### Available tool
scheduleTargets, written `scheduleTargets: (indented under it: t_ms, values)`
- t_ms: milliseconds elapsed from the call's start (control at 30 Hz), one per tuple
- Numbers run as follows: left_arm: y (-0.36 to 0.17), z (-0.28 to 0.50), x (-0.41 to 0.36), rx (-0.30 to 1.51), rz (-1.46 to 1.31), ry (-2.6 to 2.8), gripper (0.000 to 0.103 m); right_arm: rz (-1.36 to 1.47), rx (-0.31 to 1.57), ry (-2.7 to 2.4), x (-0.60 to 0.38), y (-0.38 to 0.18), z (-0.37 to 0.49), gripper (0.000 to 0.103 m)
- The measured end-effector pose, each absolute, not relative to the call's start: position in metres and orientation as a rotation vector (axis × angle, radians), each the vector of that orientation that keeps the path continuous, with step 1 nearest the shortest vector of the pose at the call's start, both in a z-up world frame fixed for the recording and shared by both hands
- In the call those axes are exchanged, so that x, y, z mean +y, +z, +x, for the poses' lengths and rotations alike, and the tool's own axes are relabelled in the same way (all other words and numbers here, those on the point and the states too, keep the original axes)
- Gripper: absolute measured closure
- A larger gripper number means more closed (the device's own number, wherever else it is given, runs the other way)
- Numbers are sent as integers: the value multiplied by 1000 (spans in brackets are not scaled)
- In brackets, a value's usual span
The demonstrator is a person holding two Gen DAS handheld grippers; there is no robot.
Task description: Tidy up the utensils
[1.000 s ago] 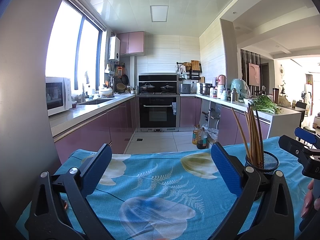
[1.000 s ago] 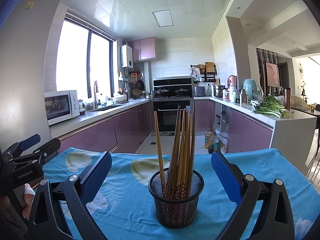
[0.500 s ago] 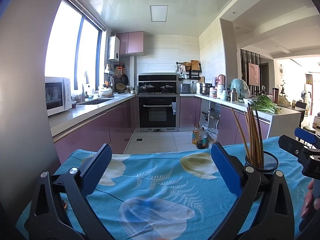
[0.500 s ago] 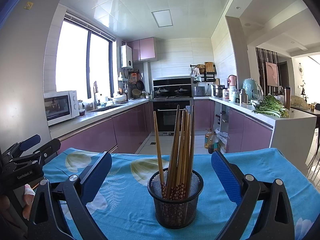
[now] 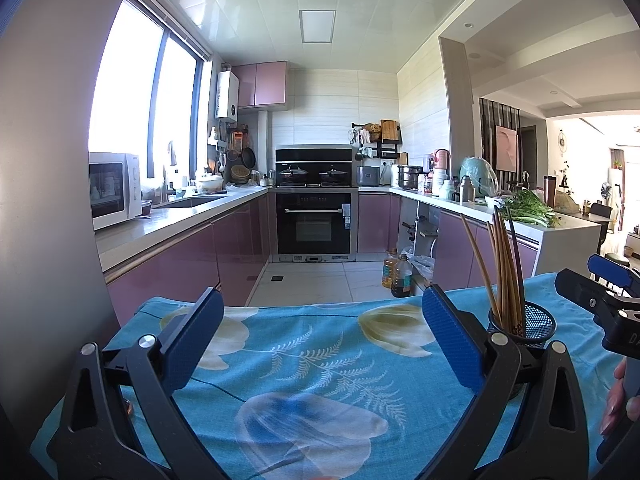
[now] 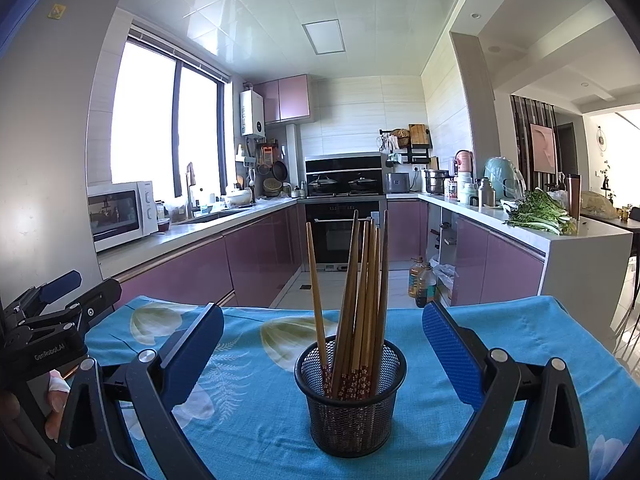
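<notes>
A black mesh holder stands upright on the blue flowered tablecloth, with several wooden chopsticks standing in it. My right gripper is open, its blue pads on either side of the holder and a little short of it. In the left wrist view the same holder and chopsticks sit to the right, partly behind the right pad. My left gripper is open over bare cloth with nothing between its fingers. Each gripper shows at the edge of the other's view.
The table's far edge drops to a kitchen floor. Beyond lie purple cabinets, an oven, a microwave on the left counter and greens on the right counter. A person's hand holds the right gripper's handle.
Almost nothing: the right wrist view has drifted very slightly, so the holder sits a touch left of where it was. Both grippers stay open.
</notes>
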State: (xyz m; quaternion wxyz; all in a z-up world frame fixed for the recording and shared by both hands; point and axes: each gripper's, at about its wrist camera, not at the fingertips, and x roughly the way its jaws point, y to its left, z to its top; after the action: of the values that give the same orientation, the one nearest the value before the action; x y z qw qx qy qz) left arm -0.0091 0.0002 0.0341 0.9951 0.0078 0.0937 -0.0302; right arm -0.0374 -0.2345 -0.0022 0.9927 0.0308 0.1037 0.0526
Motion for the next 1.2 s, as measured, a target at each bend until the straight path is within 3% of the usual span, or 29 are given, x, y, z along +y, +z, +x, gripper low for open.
scheduleTargets:
  t_ms: [1200]
  values:
    - [30, -11, -7, 195, 10, -74, 6, 68, 211, 108, -235, -2, -37, 7]
